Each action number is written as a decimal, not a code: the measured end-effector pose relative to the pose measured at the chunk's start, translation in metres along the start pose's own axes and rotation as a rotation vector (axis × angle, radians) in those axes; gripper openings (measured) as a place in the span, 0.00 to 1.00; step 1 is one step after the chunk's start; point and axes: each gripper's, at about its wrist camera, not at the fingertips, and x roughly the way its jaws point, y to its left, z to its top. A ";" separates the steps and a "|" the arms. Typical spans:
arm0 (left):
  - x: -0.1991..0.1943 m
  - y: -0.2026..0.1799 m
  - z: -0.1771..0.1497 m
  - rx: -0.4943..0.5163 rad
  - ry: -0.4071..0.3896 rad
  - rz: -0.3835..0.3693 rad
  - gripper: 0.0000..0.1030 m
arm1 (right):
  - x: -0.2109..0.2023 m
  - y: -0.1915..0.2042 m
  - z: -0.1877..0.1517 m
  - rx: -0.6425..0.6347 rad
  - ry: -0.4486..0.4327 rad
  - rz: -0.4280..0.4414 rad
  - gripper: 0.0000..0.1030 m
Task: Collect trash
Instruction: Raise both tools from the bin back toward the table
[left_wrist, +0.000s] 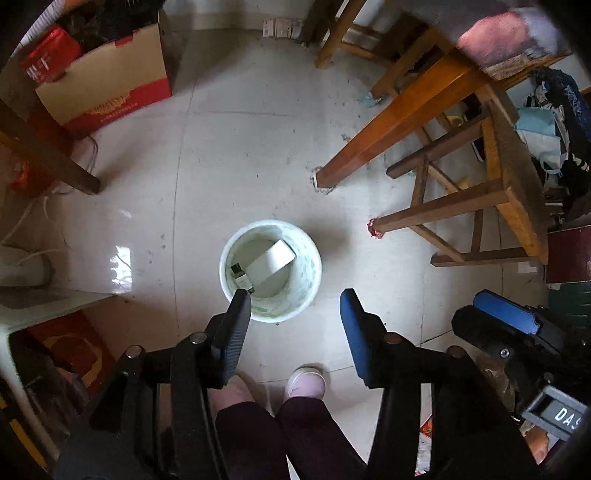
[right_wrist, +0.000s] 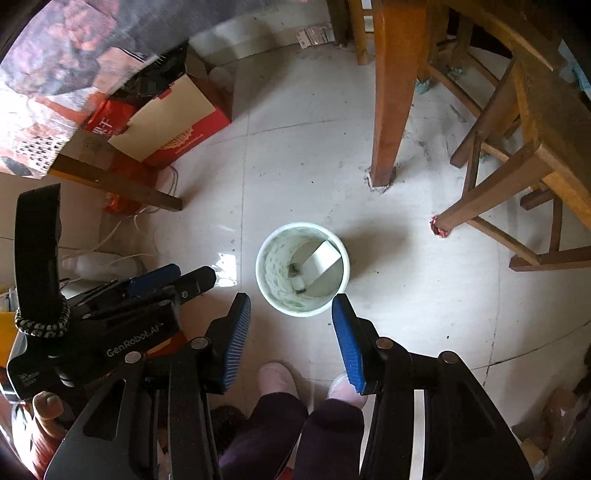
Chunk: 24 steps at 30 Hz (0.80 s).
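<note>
Both tongs — left tongs (left_wrist: 295, 299), right tongs (right_wrist: 291, 304) — parted, empty, above bin (left_wrist: 310, 254).

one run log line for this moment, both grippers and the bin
left gripper: open, empty | right gripper: open, empty | bin: upright on floor, holds white box and small bottle

Glossy tiled floor (left_wrist: 258, 147), matt wooden table leg (left_wrist: 388, 129), plastic bin (left_wrist: 310, 280).

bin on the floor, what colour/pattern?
White bin with a faint green mottled print on its wall; clearest in the right wrist view.
</note>
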 end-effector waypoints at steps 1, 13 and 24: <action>-0.010 -0.002 0.000 0.006 -0.010 0.007 0.48 | -0.003 0.002 0.001 -0.002 -0.005 0.001 0.41; -0.187 -0.034 0.005 0.050 -0.165 0.044 0.48 | -0.133 0.060 0.016 -0.055 -0.132 0.023 0.41; -0.377 -0.071 0.009 0.146 -0.431 0.062 0.48 | -0.286 0.115 0.018 -0.075 -0.352 0.032 0.41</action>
